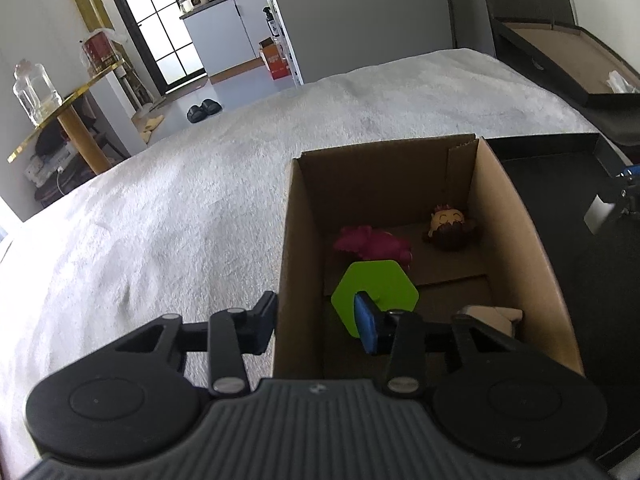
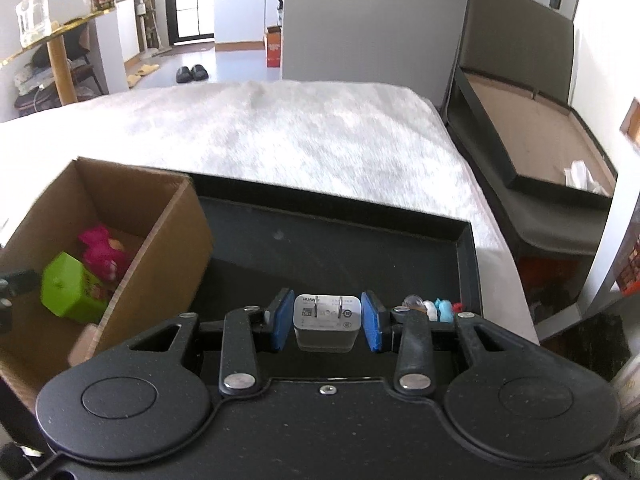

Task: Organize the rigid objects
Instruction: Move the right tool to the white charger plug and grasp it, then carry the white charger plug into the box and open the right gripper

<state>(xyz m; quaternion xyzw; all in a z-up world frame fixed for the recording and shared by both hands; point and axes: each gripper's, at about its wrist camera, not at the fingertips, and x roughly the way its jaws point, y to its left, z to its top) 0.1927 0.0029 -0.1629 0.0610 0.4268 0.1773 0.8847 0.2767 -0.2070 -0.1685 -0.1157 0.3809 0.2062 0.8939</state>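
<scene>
Left tool point(image 1: 316, 316) finger hidden by box point(image 1: 304, 264), charger point(image 2: 326, 322) between right tool point(image 2: 326, 322) pads.

The left gripper point(image 1: 316, 326) is spread wide across the near left wall of the cardboard box point(image 1: 516, 216), 1 finger outside it and the blue-padded finger point(image 1: 367, 326) inside. Just ahead of that pad sits a green hexagonal block point(image 1: 380, 284). Beyond it lies a pink toy point(image 1: 370, 242), and farther ahead to the right a brown smiling figurine point(image 1: 450, 226). A black tray point(image 1: 560, 152) lies right of the box.
</scene>
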